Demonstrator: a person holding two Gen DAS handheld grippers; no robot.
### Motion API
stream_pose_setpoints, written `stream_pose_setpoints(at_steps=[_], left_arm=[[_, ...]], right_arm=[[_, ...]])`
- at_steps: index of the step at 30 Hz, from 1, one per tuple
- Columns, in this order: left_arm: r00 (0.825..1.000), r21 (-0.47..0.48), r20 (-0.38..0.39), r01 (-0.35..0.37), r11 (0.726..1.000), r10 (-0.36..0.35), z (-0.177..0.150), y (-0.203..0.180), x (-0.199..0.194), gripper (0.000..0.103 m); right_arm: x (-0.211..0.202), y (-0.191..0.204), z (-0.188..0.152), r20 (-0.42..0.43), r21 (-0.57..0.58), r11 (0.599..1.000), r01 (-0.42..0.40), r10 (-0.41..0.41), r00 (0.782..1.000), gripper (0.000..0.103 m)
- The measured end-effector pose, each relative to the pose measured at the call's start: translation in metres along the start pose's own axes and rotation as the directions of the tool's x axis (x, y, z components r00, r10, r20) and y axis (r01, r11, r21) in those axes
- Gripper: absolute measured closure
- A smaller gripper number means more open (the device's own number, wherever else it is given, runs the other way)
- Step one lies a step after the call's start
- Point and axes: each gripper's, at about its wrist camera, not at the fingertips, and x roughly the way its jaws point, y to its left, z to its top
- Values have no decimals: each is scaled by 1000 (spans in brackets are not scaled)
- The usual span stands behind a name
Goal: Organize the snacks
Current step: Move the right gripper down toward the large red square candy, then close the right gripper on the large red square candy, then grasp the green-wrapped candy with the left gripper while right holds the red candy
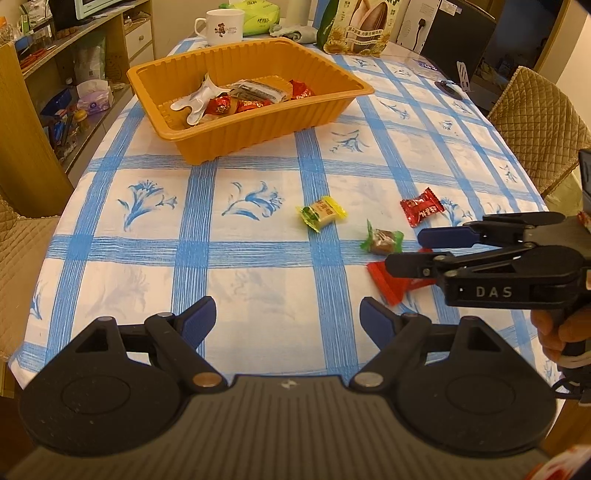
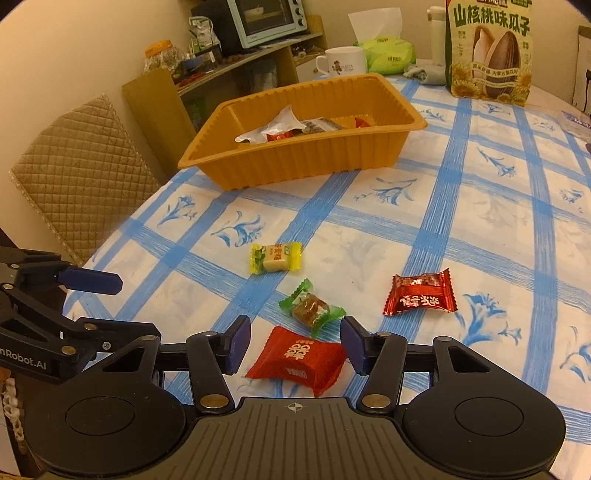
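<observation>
An orange tray holds several wrapped snacks at the far side of the table. Loose on the cloth lie a yellow-green candy, a green-wrapped brown candy, a dark red candy and a flat red packet. My right gripper is open, its fingers on either side of the red packet, just above it. My left gripper is open and empty over bare cloth near the table's front edge.
A sunflower-seed bag, a white mug and a green tissue pack stand behind the tray. Quilted chairs flank the table. Shelves stand to the left.
</observation>
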Motion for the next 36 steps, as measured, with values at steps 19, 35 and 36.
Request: stream_pose_setpoints(at_steps=[19, 35, 36], left_arm=[[1000, 4, -13, 6, 1000, -5, 5, 9, 8, 20], [1000, 38, -3, 26, 999, -26, 2, -3, 7, 22], [1000, 43, -2, 28, 999, -28, 3, -5, 7, 22]], right_arm=[[0, 7, -19, -58, -14, 1000, 8, -9, 998, 55], [-11, 11, -25, -37, 8, 998, 61, -60, 997, 77], [-14, 10, -25, -34, 13, 998, 63, -62, 997, 77]])
